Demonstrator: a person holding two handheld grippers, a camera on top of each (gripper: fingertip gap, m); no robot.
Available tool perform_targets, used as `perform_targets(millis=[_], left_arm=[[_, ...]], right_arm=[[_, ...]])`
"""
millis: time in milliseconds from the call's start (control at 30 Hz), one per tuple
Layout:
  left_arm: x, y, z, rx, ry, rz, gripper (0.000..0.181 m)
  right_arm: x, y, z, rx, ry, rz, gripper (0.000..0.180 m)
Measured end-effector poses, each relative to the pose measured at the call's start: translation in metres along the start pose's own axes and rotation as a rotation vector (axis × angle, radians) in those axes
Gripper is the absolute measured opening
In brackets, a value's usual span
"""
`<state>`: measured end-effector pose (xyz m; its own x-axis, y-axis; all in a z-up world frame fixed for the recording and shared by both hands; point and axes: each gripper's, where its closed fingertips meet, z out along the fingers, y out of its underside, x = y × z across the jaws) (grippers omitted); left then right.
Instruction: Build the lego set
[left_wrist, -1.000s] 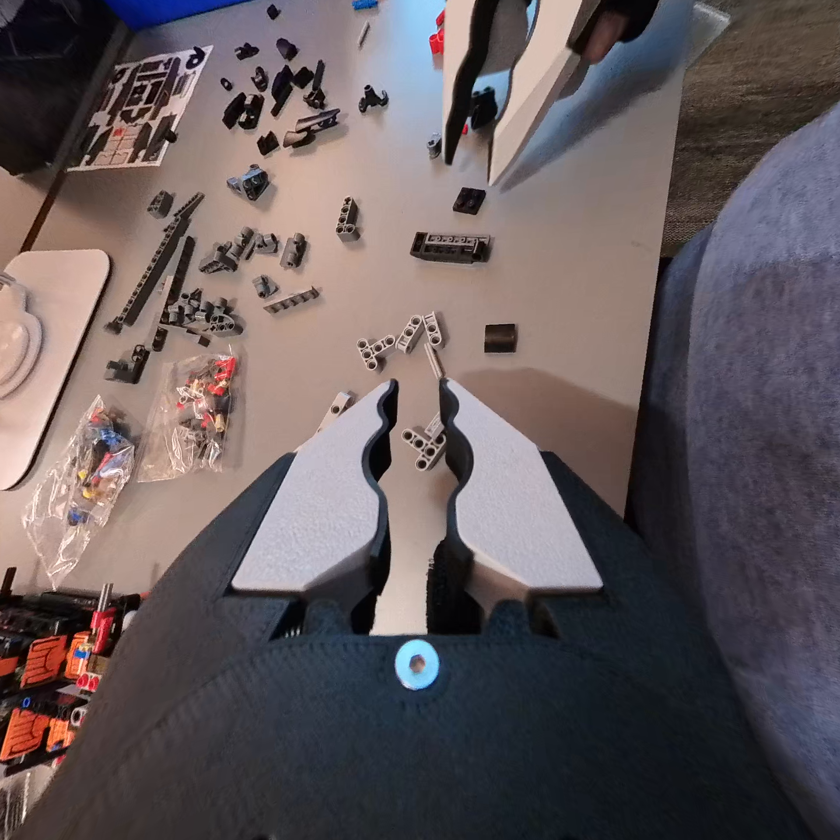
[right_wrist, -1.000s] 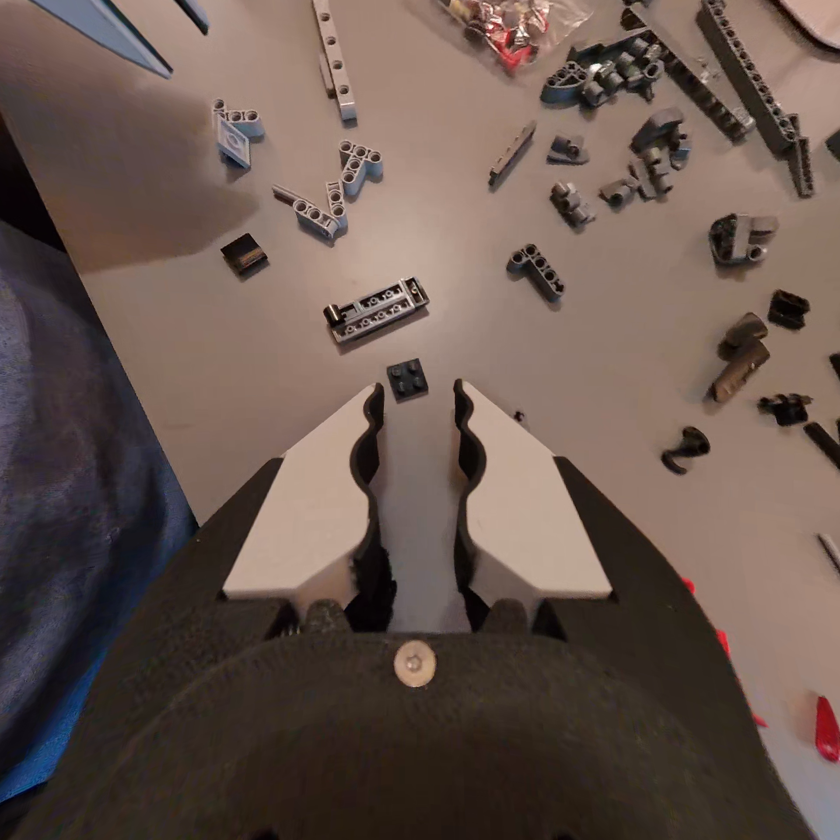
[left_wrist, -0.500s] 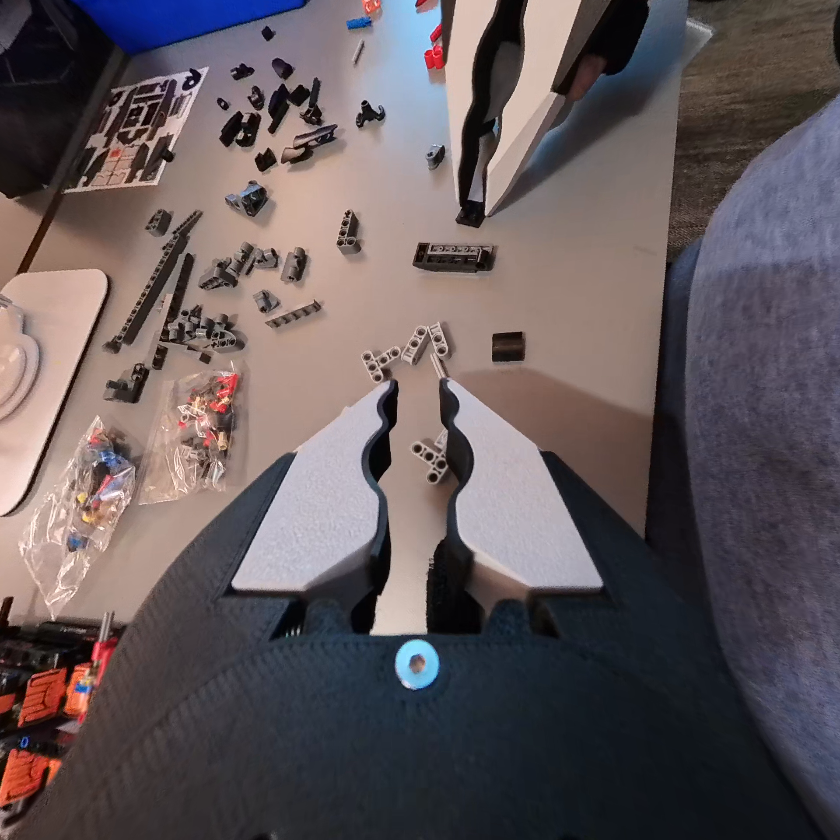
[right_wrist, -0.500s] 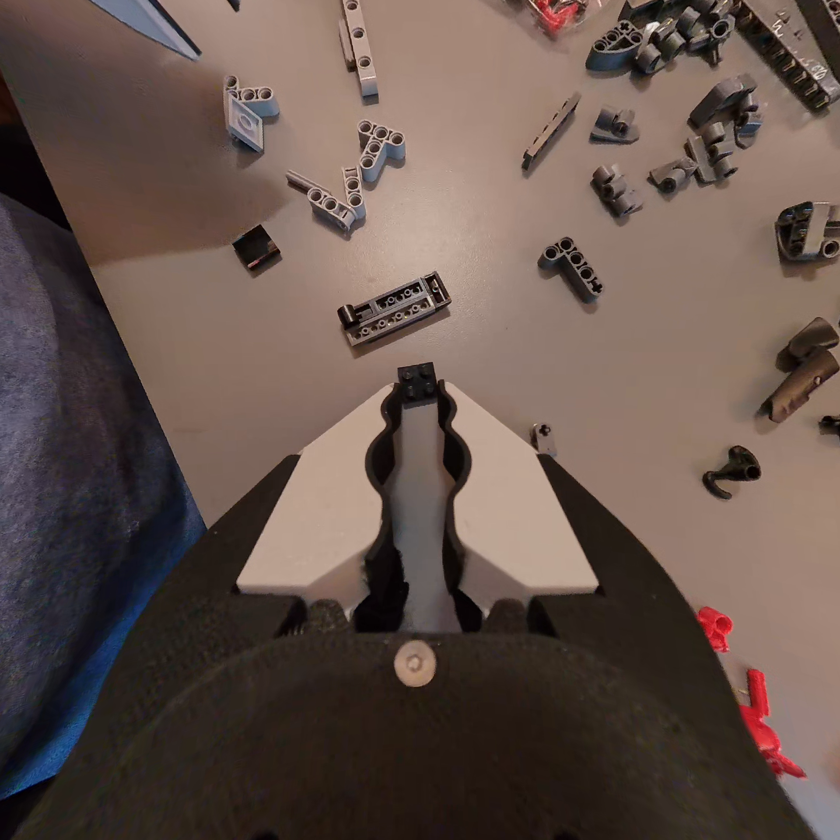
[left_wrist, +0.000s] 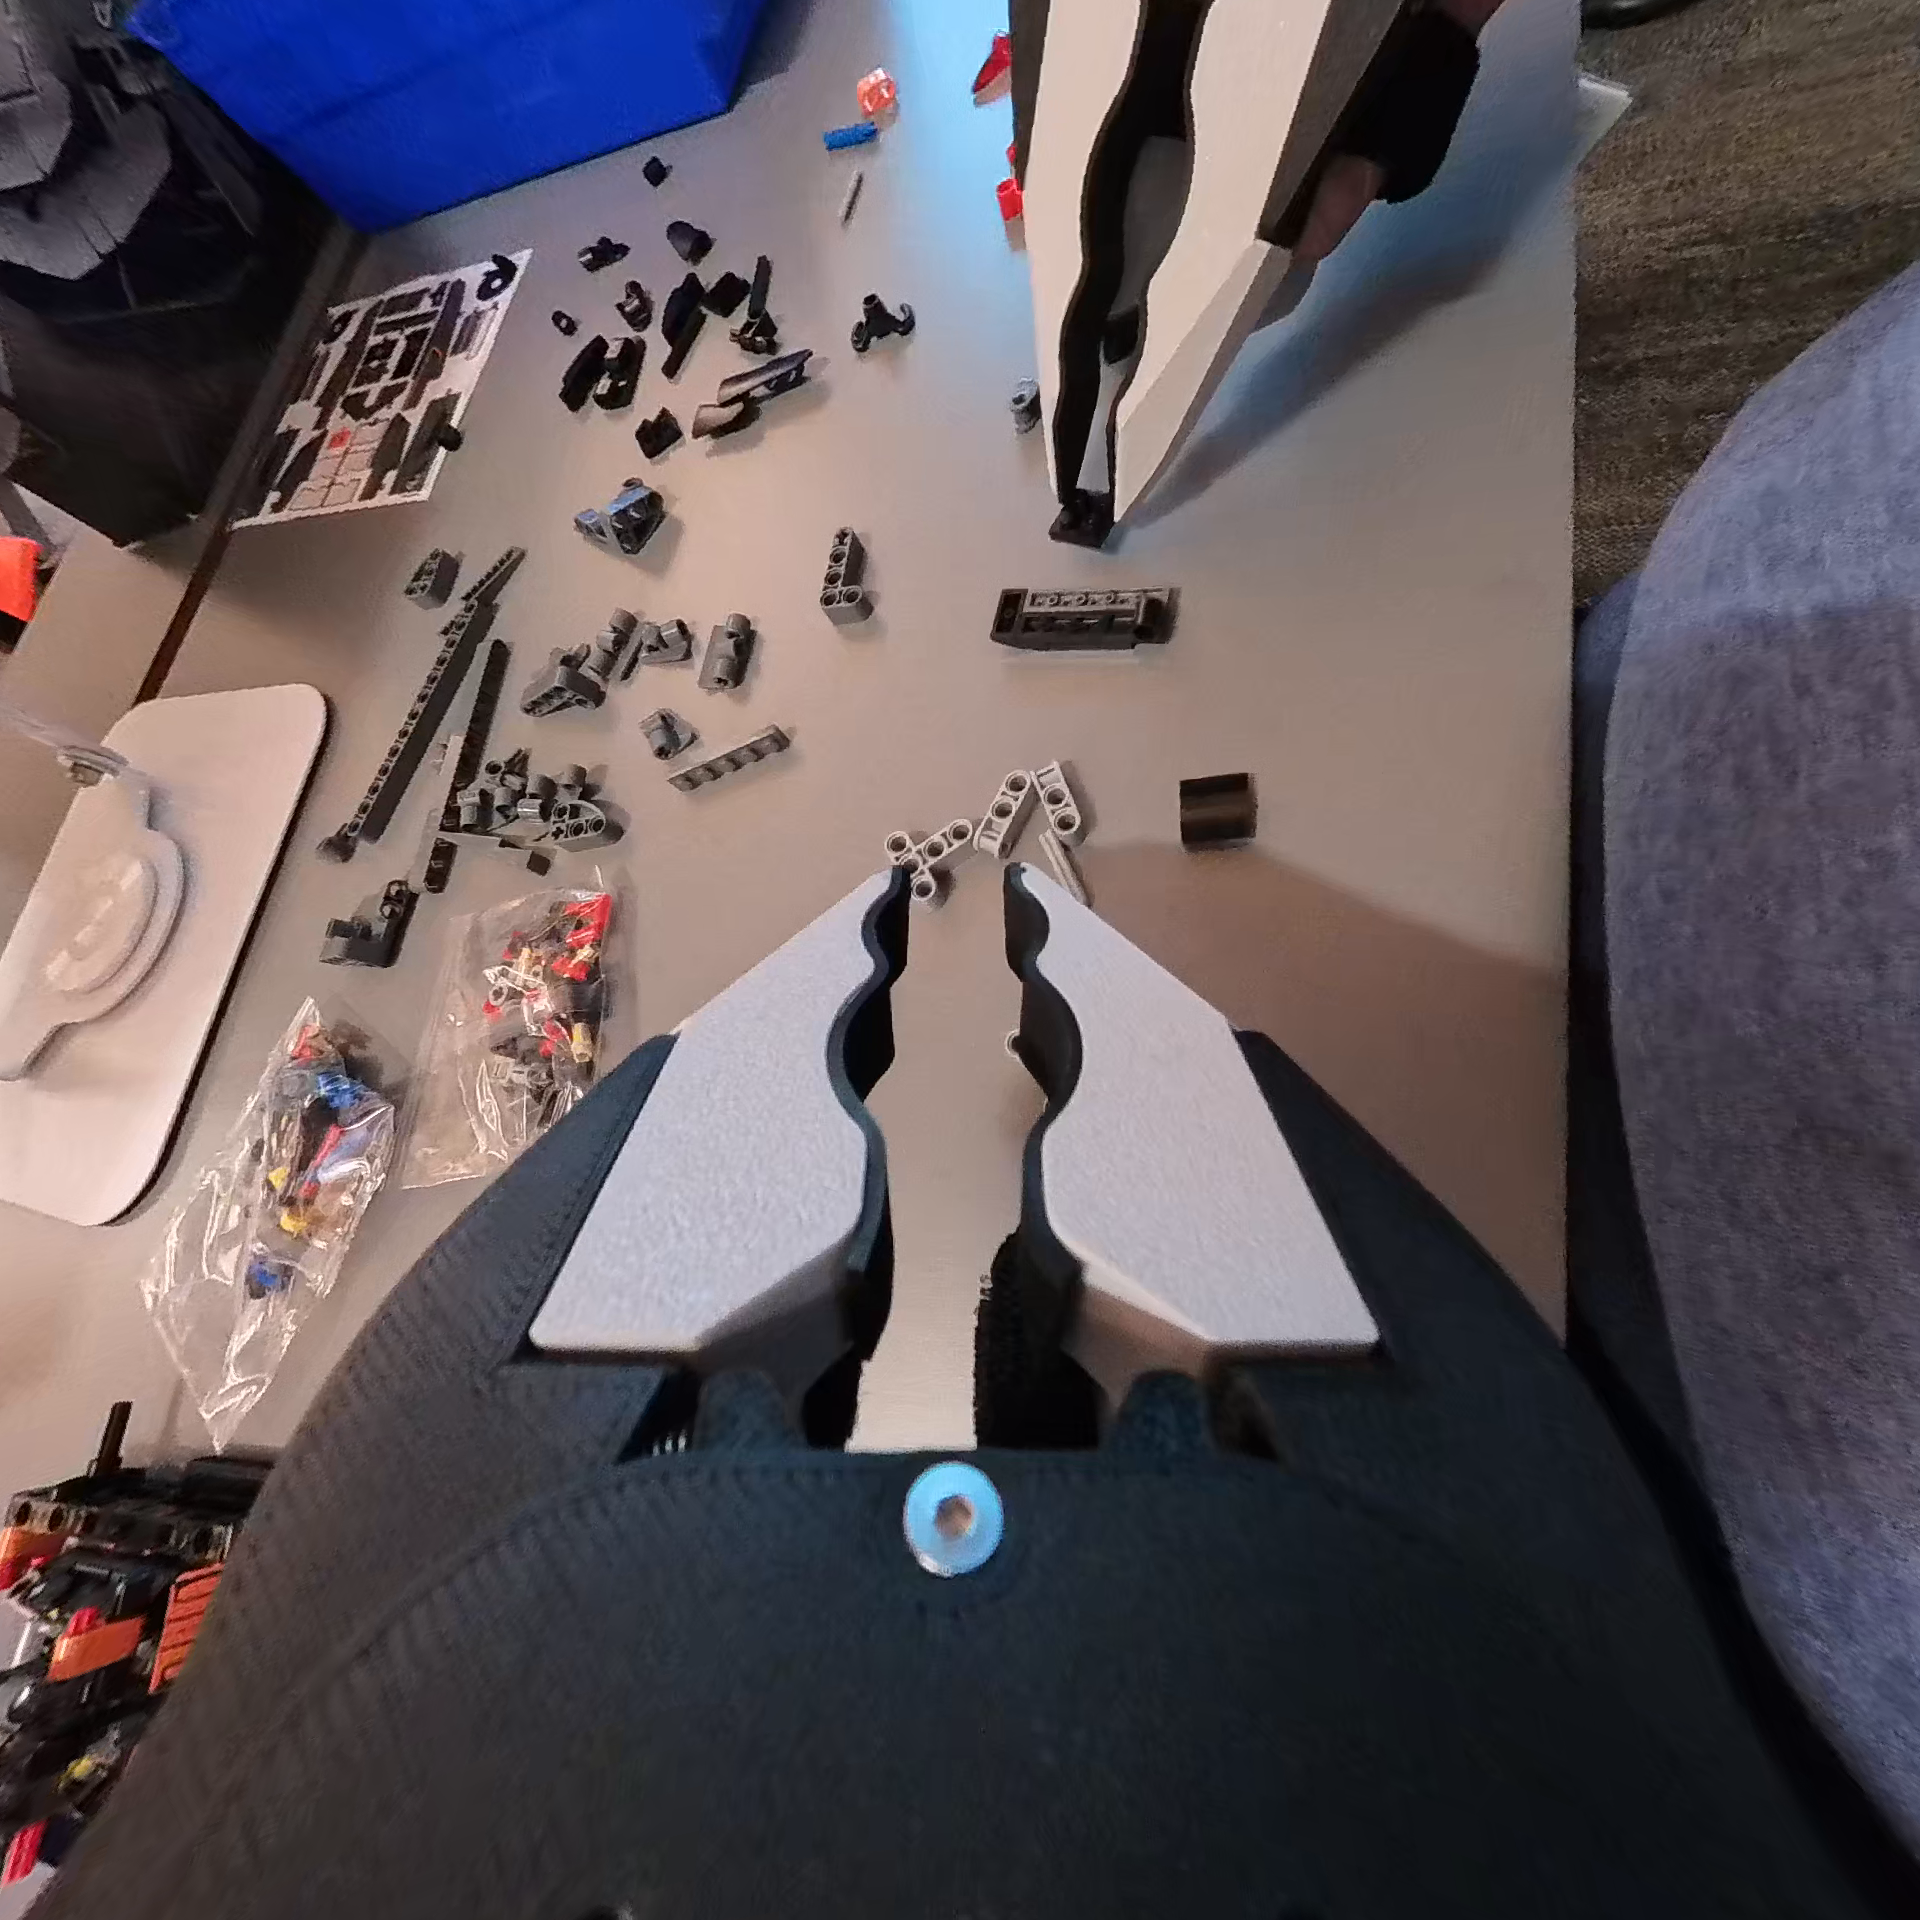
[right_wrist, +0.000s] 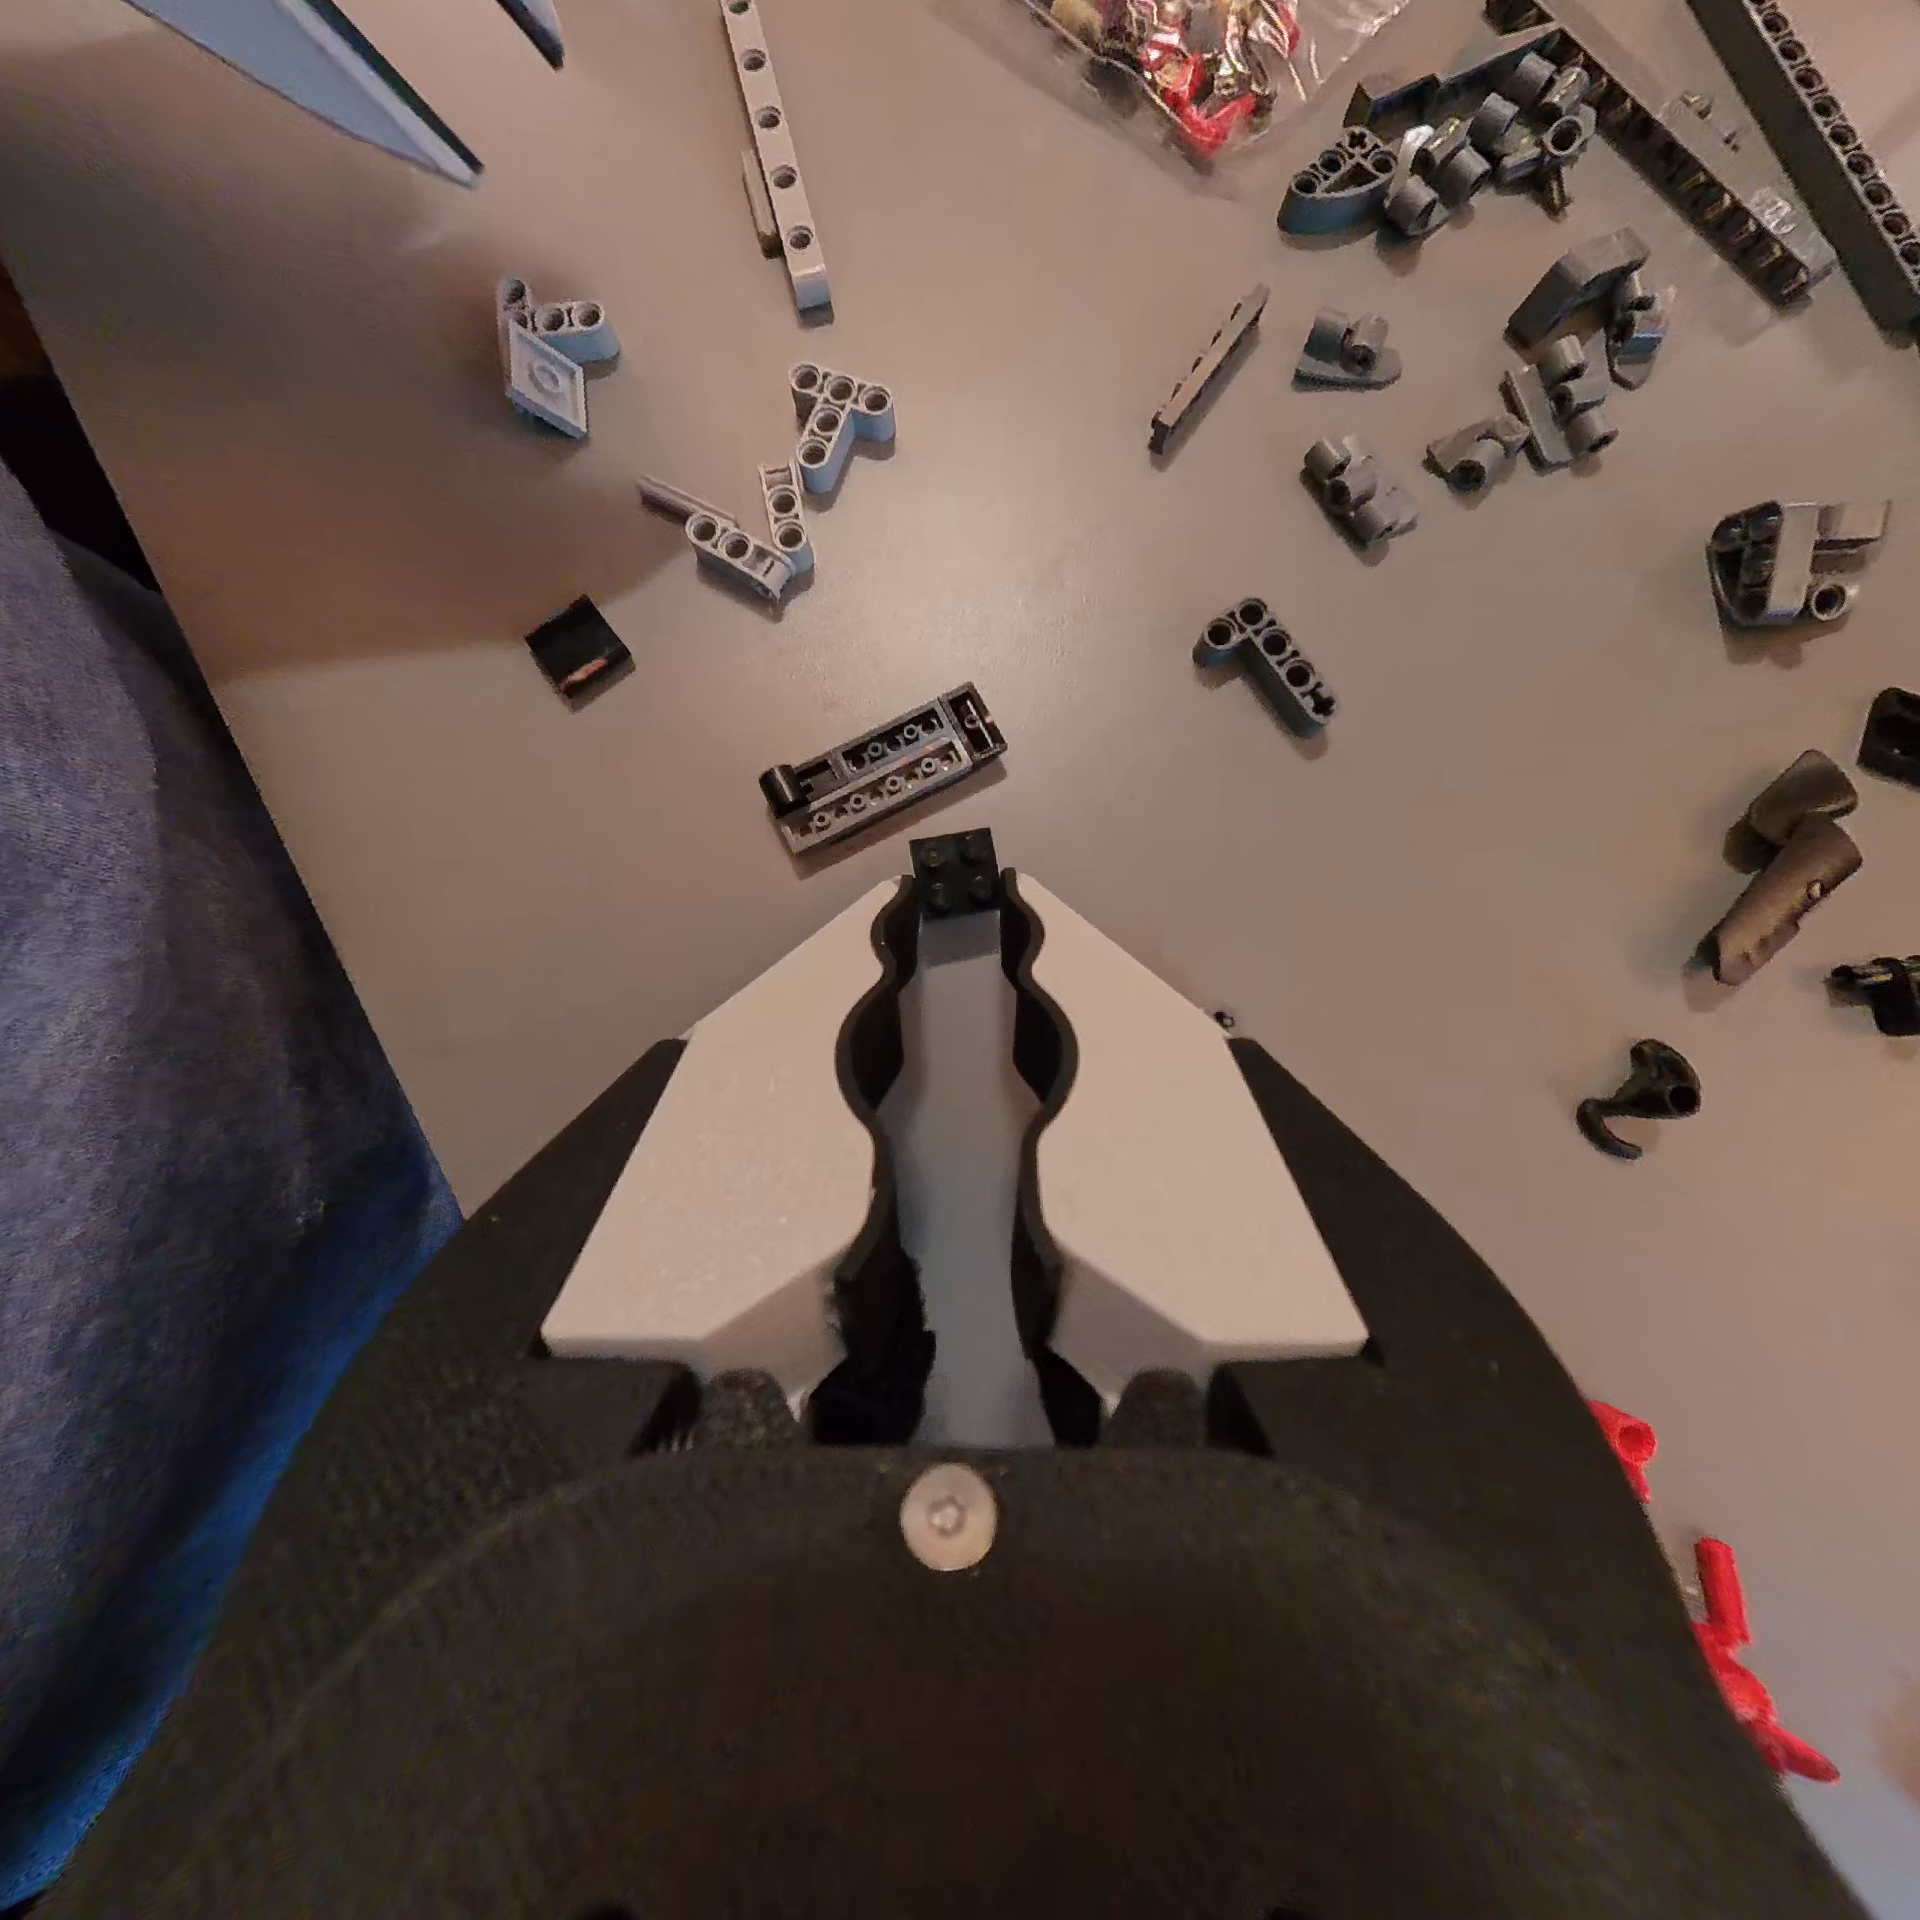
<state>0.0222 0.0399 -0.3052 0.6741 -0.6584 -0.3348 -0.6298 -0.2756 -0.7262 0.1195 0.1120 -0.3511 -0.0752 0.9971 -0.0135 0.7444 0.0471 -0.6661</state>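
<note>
My right gripper (right_wrist: 951, 883) is shut on a small black 2x2 plate (right_wrist: 956, 868), held at the fingertips just above the grey table. A black hinged plate (right_wrist: 883, 769) lies just beyond it. In the left wrist view the right gripper (left_wrist: 1086, 509) stands nearly upright at the far right with the small plate (left_wrist: 1081, 523) at its tips, near the hinged plate (left_wrist: 1086, 618). My left gripper (left_wrist: 956, 883) is open and empty, above the table near several light grey beams (left_wrist: 987, 826). A black cube (left_wrist: 1216, 810) lies to their right.
Many dark grey and black parts (left_wrist: 582, 675) are scattered across the table. Two clear bags of small parts (left_wrist: 530, 1018) lie at the left. A sticker sheet (left_wrist: 384, 395), a blue box (left_wrist: 468, 83), a grey board (left_wrist: 156, 935) and an orange-black partial model (left_wrist: 94, 1590) sit further left. The table edge (left_wrist: 1569, 727) borders a person's blue-clad leg. There is about 15 centimetres between the tips of the two grippers. The black cube (left_wrist: 1216, 810) lies around 7 centimetres away from my left fingertips. The right camera catches it too, in the right wrist view (right_wrist: 569, 637).
My right gripper came down over the small black plate and shut on it. My left gripper stayed open and drew back a little, so the grey piece between its fingers passed from view.
</note>
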Motion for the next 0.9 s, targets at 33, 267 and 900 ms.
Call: perform_targets(millis=[33, 267, 900], left_arm=[[0.000, 0.001, 0.000, 0.000, 0.001, 0.002, 0.017], [-0.007, 0.006, 0.000, -0.003, -0.024, 0.015, 0.016], [-0.016, 0.011, -0.001, 0.035, -0.021, -0.053, 0.015]], right_arm=[[0.000, -0.001, 0.001, -0.001, -0.001, 0.002, 0.012], [0.001, -0.008, 0.003, 0.014, -0.001, 0.029, 0.012], [0.005, -0.029, 0.008, 0.046, -0.013, 0.050, 0.012]])
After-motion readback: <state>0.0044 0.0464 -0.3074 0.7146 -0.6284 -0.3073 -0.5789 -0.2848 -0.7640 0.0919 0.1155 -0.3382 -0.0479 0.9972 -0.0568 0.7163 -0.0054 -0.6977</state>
